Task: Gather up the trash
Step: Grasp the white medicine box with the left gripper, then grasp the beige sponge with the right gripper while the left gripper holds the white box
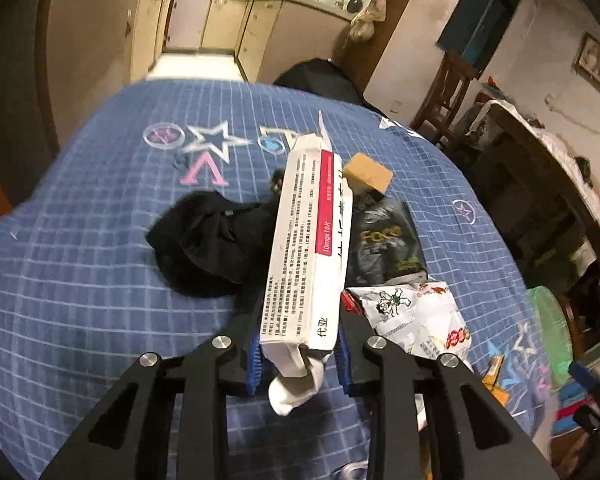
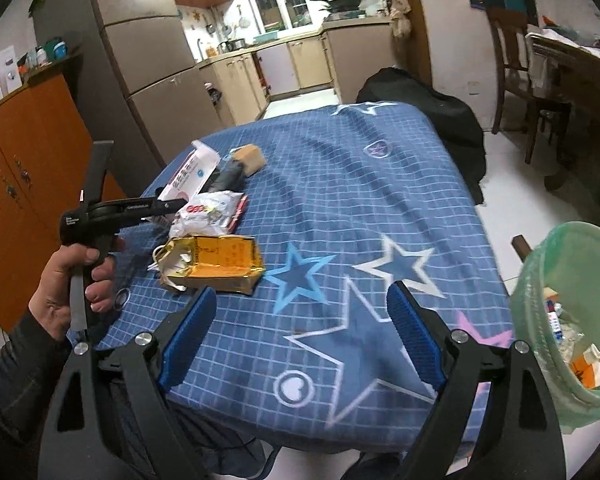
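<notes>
My left gripper (image 1: 299,358) is shut on a long white medicine box (image 1: 308,240) with a red stripe, its blue pads pressing the near end above the blue checked tablecloth (image 1: 100,280). The right wrist view shows the same gripper (image 2: 168,202) and box (image 2: 192,176) at the left, held by a person's hand (image 2: 72,280). My right gripper (image 2: 302,292) is open over the cloth with nothing between its fingers. Still on the table are a white snack wrapper (image 1: 416,312), a black packet (image 1: 384,240), a small brown carton (image 1: 370,176) and a gold packet (image 2: 216,260).
A bin lined with a green bag (image 2: 572,312) stands off the table's right edge and holds some rubbish. A black cloth (image 1: 208,240) lies left of the box. Wooden chairs (image 2: 516,68) and a dark bag (image 2: 432,108) stand beyond the table; an orange cabinet (image 2: 28,160) is at the left.
</notes>
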`<state>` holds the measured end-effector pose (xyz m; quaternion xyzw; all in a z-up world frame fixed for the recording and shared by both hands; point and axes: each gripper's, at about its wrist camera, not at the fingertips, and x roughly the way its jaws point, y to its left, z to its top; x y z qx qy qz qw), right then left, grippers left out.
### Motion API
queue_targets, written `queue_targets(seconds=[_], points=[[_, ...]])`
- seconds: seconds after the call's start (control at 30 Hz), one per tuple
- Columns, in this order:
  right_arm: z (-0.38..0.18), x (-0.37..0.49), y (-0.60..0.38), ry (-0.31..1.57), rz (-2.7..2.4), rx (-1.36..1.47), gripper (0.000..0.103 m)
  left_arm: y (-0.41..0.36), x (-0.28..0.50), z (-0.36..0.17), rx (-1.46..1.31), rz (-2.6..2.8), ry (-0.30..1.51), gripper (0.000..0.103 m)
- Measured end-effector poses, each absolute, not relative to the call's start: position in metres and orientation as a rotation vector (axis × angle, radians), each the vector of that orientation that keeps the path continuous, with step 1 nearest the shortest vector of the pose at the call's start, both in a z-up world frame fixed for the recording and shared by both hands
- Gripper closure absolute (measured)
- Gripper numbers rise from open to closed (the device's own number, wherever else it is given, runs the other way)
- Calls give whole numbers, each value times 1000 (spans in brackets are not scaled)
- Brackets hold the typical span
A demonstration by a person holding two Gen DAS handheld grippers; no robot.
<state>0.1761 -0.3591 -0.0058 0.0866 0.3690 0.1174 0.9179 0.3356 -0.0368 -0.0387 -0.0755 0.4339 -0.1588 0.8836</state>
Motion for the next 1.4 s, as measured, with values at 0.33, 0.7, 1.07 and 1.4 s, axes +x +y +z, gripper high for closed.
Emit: queue_targets(seconds=[0.33,0.7,1.07,1.4], points=[[-6,224,-320,785,351,161,21,11,293,-19,-199,-252,810,75],[4,369,-263,830,436,3,23,15,313,-15,-196,-213,809,75],[-28,451,-219,935,474,-157,24,19,341,-24,-225,-212,843,75],[-26,456,-228,913,361,-151,63,4,340,-30,-185,-154,824,75]])
